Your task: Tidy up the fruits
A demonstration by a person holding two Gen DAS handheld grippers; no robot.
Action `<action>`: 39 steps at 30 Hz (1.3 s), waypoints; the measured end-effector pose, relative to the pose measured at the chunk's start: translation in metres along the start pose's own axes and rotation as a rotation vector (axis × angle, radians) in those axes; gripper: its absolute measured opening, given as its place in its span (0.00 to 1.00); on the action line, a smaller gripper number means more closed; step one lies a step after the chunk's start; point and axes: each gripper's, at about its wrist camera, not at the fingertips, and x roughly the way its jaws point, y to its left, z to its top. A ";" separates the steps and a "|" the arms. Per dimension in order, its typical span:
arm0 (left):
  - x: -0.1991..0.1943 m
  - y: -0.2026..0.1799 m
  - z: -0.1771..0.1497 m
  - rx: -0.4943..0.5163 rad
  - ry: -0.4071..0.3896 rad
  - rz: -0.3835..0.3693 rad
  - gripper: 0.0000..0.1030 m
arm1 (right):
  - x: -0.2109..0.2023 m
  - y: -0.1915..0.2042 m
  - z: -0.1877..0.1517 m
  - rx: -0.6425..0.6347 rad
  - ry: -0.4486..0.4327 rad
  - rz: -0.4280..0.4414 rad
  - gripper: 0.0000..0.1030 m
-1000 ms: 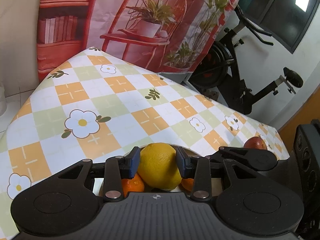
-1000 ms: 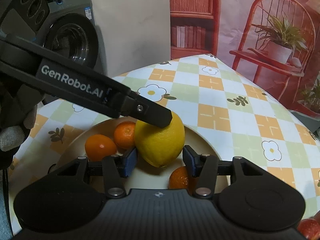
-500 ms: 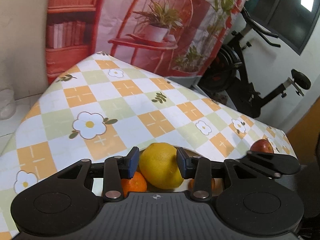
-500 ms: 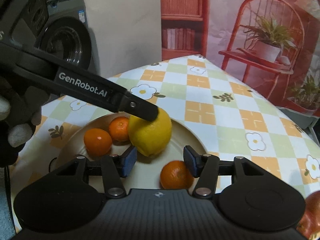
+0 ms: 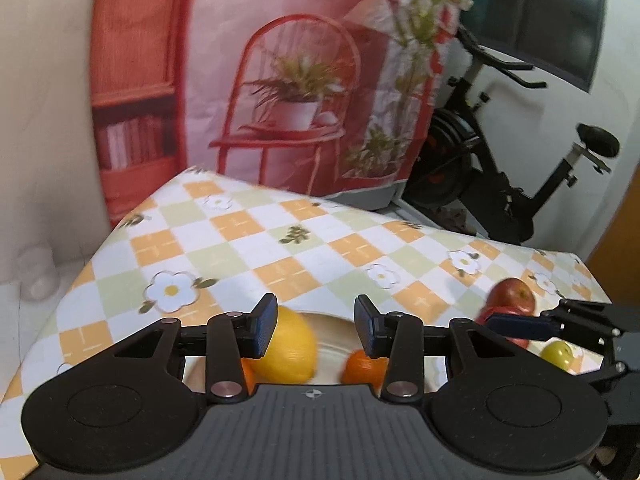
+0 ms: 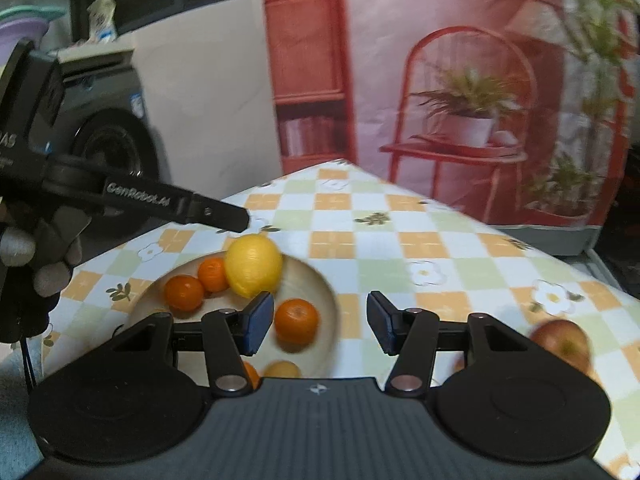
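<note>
My hand-held grippers (image 5: 316,326) (image 6: 320,324) both gape empty — the pebbly yellow lemon (image 6: 253,265) rests in the plate (image 6: 320,280), beside glossy oranges (image 6: 296,320).

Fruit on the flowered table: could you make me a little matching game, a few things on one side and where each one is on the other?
Things:
1. lemon
2. red apple
3. green fruit
4. left tool

Places:
A. beside the red apple, behind the right tool
B. open and empty, above the plate
C. on the plate among the oranges
D. on the tablecloth, off the plate

Pairs: 1-C, 2-D, 3-A, 4-B
</note>
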 end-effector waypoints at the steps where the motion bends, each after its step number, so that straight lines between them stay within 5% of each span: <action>1: -0.002 -0.007 -0.001 0.017 -0.008 -0.001 0.44 | -0.008 -0.004 -0.003 0.009 -0.008 -0.012 0.54; 17: -0.007 -0.081 -0.026 0.138 -0.013 -0.081 0.44 | -0.101 -0.059 -0.068 0.172 -0.060 -0.172 0.54; 34: -0.002 -0.104 -0.036 0.180 0.024 -0.115 0.44 | -0.123 -0.081 -0.098 0.227 -0.052 -0.234 0.54; 39: 0.011 -0.096 -0.032 0.139 0.112 -0.144 0.44 | -0.119 -0.072 -0.098 0.220 -0.043 -0.203 0.54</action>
